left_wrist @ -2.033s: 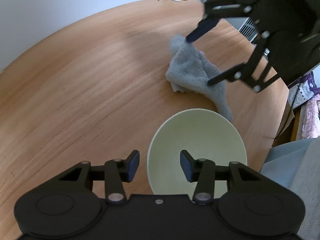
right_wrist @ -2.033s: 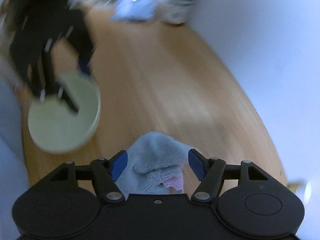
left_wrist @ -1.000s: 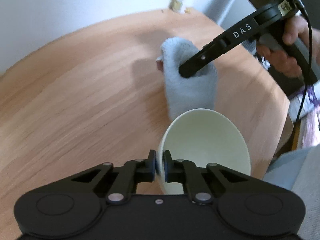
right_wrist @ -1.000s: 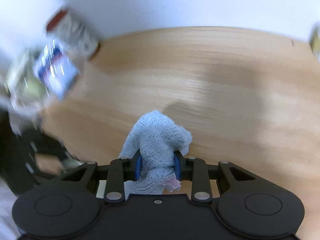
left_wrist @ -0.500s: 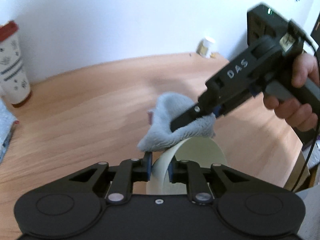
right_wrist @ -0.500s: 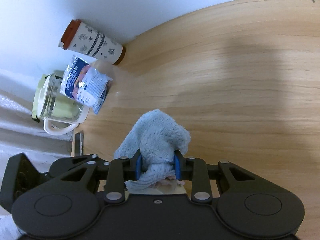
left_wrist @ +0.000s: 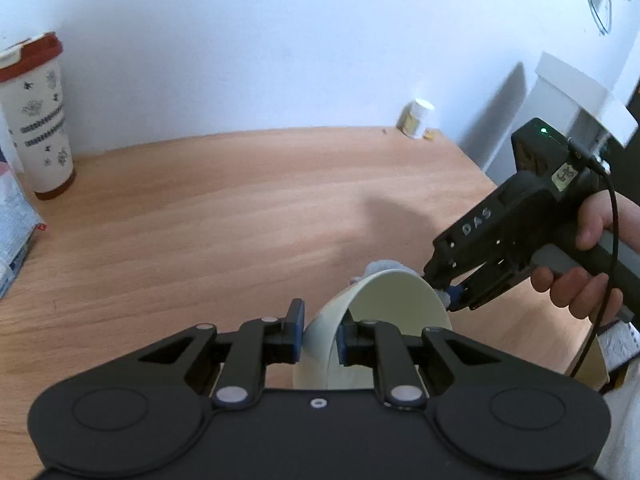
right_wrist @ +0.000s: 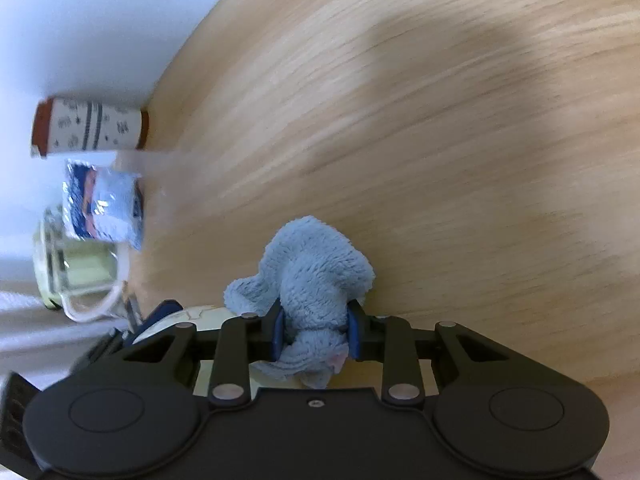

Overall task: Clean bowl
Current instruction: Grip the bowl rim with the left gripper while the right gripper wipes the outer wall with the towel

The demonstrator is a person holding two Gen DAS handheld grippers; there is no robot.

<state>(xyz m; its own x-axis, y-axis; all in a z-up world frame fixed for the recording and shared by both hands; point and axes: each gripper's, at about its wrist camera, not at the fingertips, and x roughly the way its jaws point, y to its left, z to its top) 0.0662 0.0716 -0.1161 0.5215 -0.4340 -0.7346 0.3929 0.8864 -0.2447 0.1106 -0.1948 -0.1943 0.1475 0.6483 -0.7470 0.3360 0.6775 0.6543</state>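
Moved: bowl (left_wrist: 384,320) is lifted and tilted; cloth (right_wrist: 316,280) is brought to its far rim.
Left gripper (left_wrist: 318,330): clamped on near rim.
Right gripper (right_wrist: 316,338): clamped on cloth.
Relation: bowl's opening is faced toward right gripper.

A light wooden table (left_wrist: 240,216) fills the scene. At its nine o'clock edge stands a tall white patterned cup with a rust-red lid (left_wrist: 36,120), against the white wall (left_wrist: 280,40). Just below it lies a blue-and-white foil packet (left_wrist: 12,232). At one o'clock, a small white-capped jar (left_wrist: 416,118) sits by the wall. In the right wrist view, a pale green clear-walled jug (right_wrist: 76,276) sits beside the packet.
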